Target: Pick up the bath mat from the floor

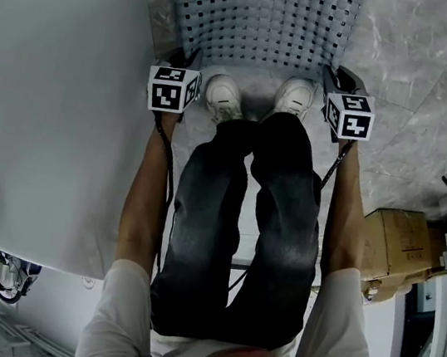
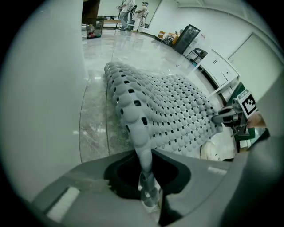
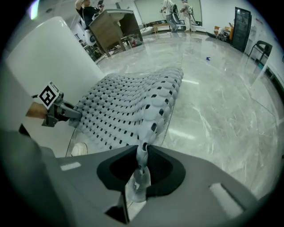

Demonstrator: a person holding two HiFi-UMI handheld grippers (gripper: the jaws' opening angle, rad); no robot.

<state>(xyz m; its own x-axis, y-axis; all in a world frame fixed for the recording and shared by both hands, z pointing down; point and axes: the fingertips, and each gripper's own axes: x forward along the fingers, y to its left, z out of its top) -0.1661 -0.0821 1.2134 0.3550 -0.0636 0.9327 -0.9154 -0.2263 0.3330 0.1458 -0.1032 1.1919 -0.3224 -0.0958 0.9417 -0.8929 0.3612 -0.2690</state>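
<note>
While both near corners are already pinched, entry: bath mat (image 1: 261, 20), grey, pliable, rubbery, studded with rounded bumps and small square holes. Left claw (image 2: 148, 195) and right claw (image 3: 140, 179) each clamp one corner (jaws narrow on the folded edge). Near edge is raised; far edge lies on the polished marble floor (image 3: 222, 102). Remaining, by judgement: lifting it clear.

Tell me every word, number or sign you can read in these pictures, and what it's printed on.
No words or numbers can be read anywhere.
On the left marker cube: black-and-white square patterns only, no letters.
On the right marker cube: the same kind of pattern.
On the cardboard box: no print that can be made out.
On the bath mat: rows of holes, no label showing.
</note>
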